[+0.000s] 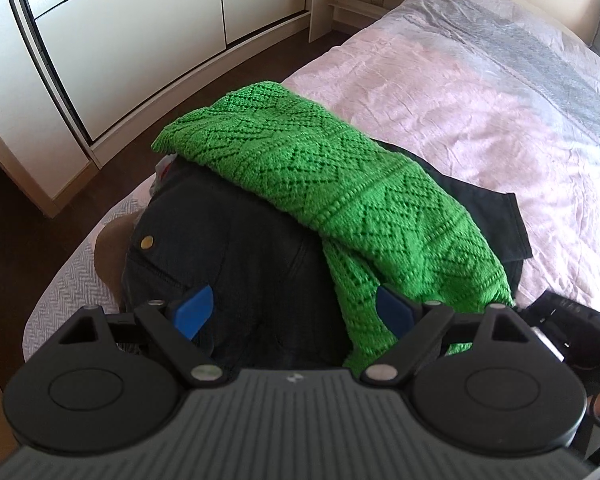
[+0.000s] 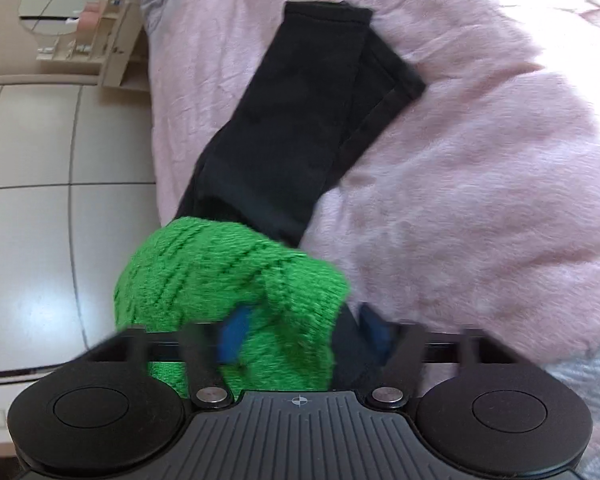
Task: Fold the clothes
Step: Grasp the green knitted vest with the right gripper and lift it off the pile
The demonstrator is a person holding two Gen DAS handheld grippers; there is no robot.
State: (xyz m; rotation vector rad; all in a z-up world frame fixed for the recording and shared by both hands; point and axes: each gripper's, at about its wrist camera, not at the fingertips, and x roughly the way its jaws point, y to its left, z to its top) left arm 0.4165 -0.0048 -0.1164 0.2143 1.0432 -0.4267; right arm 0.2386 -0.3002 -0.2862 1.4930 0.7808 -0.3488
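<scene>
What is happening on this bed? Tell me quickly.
A person with a handheld gripper in each hand is sorting a pile of clothes on the pink crinkled bedspread. The right gripper has its blue-padded fingers around a bunch of the green open-knit sweater; whether they press it is blurred. The left gripper hangs open over the dark denim garment beneath. A black folded garment lies on the bedspread beyond.

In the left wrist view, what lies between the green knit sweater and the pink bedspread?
A black garment lies under the green knit sweater, separating it from the pink bedspread; the left wrist view shows this.
</scene>
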